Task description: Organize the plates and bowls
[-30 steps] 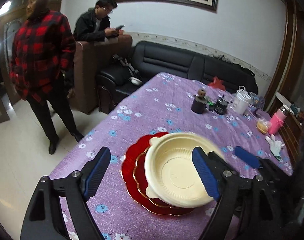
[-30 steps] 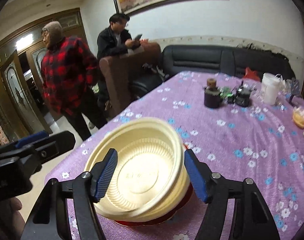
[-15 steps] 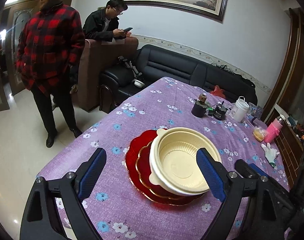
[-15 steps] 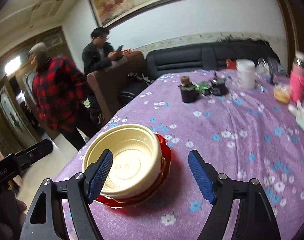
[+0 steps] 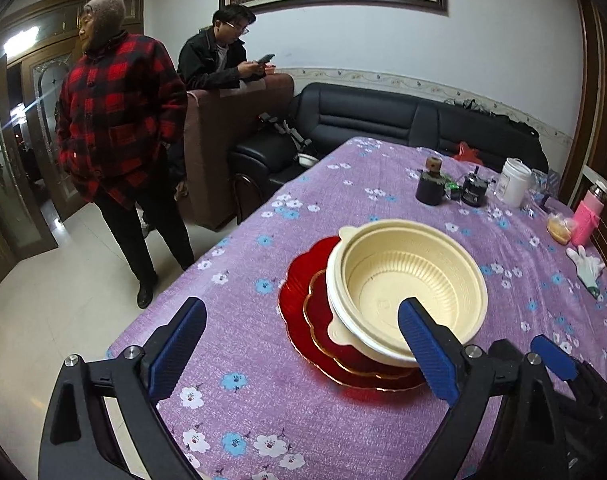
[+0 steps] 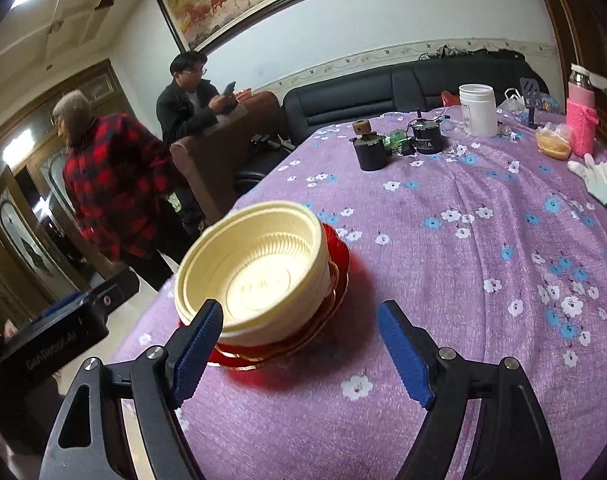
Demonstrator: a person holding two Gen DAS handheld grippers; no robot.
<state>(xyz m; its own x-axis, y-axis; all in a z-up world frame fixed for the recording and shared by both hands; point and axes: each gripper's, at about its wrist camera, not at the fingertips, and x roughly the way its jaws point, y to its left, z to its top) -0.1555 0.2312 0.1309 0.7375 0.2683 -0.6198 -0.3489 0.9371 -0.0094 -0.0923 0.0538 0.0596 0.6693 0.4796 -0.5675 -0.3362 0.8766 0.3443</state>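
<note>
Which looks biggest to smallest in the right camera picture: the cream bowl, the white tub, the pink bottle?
1. cream bowl, by far, though it sits nearest the camera.
2. white tub and pink bottle look about alike, so I won't rank them.

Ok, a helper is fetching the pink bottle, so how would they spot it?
Start at the purple flowered table and go to its far right corner. The pink bottle stands upright behind the white glove, the only pink thing there, with a silver cap.
</note>
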